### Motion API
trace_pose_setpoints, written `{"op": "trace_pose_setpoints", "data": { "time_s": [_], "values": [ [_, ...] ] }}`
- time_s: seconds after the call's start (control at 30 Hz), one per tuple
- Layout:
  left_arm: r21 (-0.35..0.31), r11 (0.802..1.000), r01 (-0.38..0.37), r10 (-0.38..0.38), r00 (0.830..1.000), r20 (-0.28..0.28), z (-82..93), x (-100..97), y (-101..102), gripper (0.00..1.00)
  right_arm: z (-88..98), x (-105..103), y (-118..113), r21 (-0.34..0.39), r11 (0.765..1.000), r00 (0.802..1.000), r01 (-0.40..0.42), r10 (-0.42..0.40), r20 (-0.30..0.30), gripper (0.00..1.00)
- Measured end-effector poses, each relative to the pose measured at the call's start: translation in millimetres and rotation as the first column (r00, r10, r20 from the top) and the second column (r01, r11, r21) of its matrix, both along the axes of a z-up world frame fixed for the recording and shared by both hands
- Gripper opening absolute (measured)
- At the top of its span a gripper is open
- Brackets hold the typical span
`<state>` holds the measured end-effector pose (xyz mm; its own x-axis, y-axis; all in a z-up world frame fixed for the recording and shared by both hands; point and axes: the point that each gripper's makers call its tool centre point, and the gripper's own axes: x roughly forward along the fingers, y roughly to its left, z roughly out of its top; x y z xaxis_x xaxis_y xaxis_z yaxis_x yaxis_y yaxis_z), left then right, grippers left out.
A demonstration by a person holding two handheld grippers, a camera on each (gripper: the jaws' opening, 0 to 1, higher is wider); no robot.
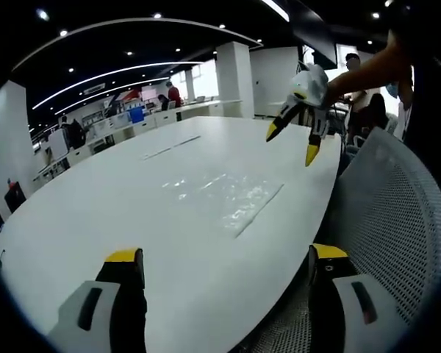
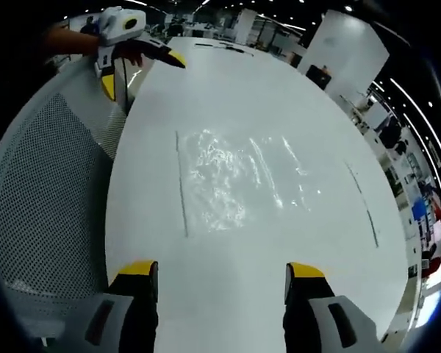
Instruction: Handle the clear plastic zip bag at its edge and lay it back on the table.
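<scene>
- Left gripper (image 1: 224, 265): yellow-tipped jaws spread wide, empty, hovering above the near edge of the table (image 1: 95, 198).
- Right gripper (image 1: 300, 140): jaws parted, empty, held above the table's far edge by a bare forearm (image 1: 360, 73).

Zip bag (image 2: 239, 180) flat on table (image 2: 228, 81)

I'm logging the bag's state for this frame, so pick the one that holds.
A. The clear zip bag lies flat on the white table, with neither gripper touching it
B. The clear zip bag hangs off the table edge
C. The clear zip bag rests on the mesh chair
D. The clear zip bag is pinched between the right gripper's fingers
A: the clear zip bag lies flat on the white table, with both the right gripper and the left gripper open and clear of it.
</scene>
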<state>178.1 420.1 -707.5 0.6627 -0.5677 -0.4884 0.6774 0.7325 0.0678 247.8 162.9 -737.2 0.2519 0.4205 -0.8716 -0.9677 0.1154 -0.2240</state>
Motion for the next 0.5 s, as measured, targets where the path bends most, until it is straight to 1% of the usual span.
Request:
{"op": "trace_pose_setpoints", "data": {
  "time_s": [0.03, 0.27, 0.4, 0.5],
  "values": [
    [0.000, 1.000, 0.000, 0.000, 1.000, -0.002, 0.2, -0.2, -0.5, 0.92, -0.4, 0.6, 0.3, -0.002, 1.000, 1.000, -0.005, 0.005, 0.000, 0.65],
    [0.007, 1.000, 0.006, -0.006, 1.000, -0.009, 3.0, -2.7, -6.5, 0.92, -1.9, 3.3, 5.4, 0.006, 1.000, 1.000, -0.016, 0.016, -0.016, 0.65],
    [0.007, 1.000, 0.003, -0.003, 1.000, -0.009, 4.8, -3.3, -7.8, 0.91, -3.9, -2.1, 12.6, 0.020, 1.000, 0.998, -0.021, 0.022, -0.051, 0.65],
    [0.009, 1.000, 0.002, -0.002, 1.000, -0.009, 5.6, -3.9, -8.9, 0.91, -6.1, -3.1, 17.4, 0.023, 0.999, 0.998, -0.024, 0.025, -0.059, 0.64]
  ]
}}
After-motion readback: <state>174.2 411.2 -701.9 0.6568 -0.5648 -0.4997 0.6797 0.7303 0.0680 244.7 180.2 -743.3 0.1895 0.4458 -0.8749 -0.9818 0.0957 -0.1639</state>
